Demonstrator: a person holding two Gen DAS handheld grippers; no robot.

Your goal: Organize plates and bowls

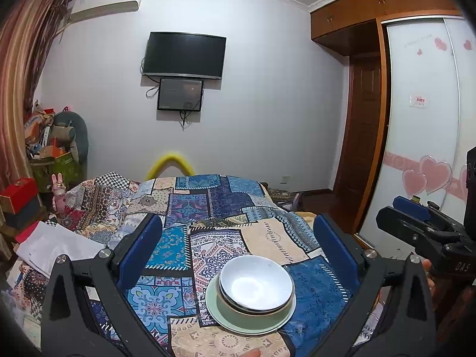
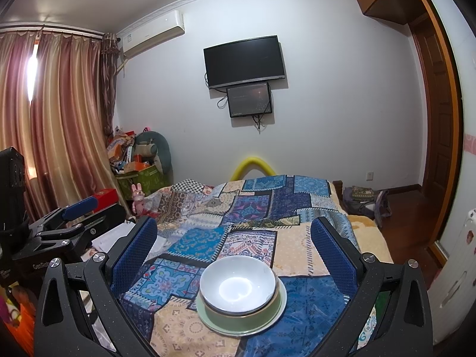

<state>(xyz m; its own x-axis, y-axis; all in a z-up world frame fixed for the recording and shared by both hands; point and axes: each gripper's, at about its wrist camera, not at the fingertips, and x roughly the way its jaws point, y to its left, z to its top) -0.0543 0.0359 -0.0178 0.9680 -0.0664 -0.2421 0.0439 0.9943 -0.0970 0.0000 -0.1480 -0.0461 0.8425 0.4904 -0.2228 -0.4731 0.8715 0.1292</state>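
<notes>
Patchwork cloth [image 1: 208,208] covers the work surface; it is soft and wrinkled, so expect dishes to sit slightly unevenly on it. On its near part stands one stack: a pale green plate [image 2: 276,312] at the bottom, a green bowl [image 2: 267,305] on it, and a white bowl [image 2: 238,282] nested on top. Judged as glazed ceramic: stiff, fairly heavy, slick, and breakable. You should take any piece by its rim, one finger inside and one outside, and lift straight up so the nested bowls do not drag.

Left gripper [image 1: 238,253]: fingers spread wide, holding nothing, stack between and below them. Right gripper [image 2: 233,255]: likewise spread and empty above the stack.

The left view shows a wardrobe [image 1: 422,136] with heart decals; the right view shows curtains [image 2: 59,119] and the window side instead.
</notes>
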